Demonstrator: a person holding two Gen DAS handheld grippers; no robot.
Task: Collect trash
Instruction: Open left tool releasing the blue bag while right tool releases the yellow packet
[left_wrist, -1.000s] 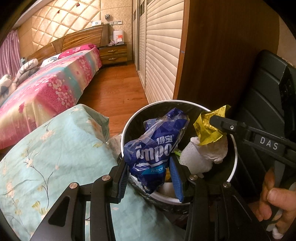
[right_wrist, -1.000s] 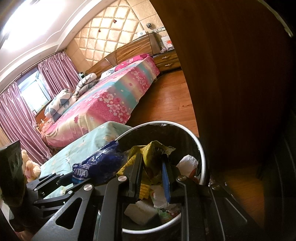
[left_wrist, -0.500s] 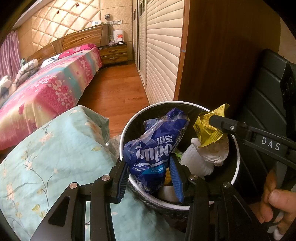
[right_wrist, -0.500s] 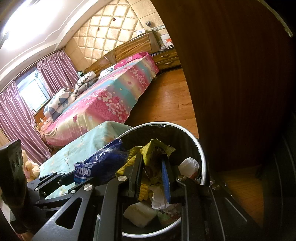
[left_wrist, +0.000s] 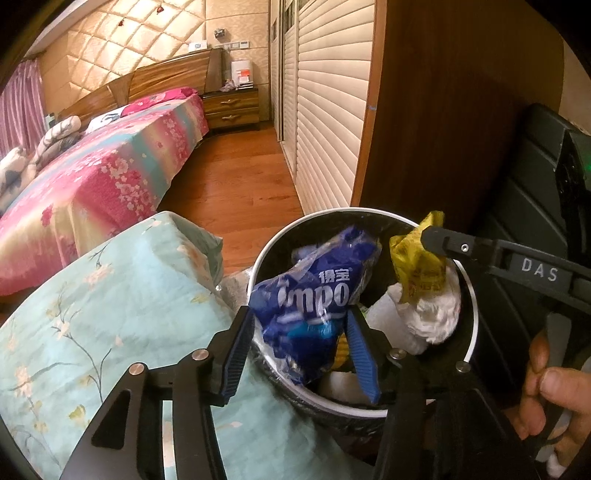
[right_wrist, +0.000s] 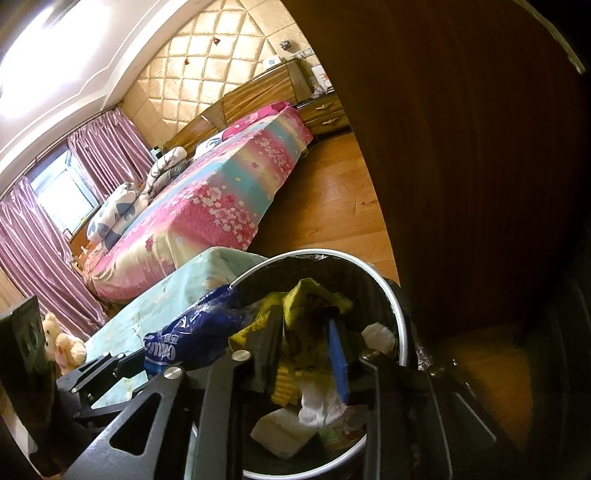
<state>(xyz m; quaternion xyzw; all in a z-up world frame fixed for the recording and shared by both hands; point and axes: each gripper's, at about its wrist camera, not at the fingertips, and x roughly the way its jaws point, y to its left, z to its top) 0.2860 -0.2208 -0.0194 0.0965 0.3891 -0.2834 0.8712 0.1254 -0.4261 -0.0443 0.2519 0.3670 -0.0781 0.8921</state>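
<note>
My left gripper is shut on a crumpled blue plastic tissue pack wrapper and holds it over the round white-rimmed bin. My right gripper is shut on a crumpled yellow wrapper with white tissue hanging below, also over the bin. In the left wrist view the right gripper's finger pins the yellow wrapper above white tissue. The blue wrapper also shows in the right wrist view. The bin holds several pieces of paper trash.
A pale green floral cushion lies left of the bin. A dark wooden wardrobe side stands right behind it. A black slatted object is at the right. A pink floral bed and wooden floor lie beyond.
Both grippers stay nearly still over the bin with their wrappers. The right gripper's yellow wrapper and tissue have sunk slightly toward the bin.
</note>
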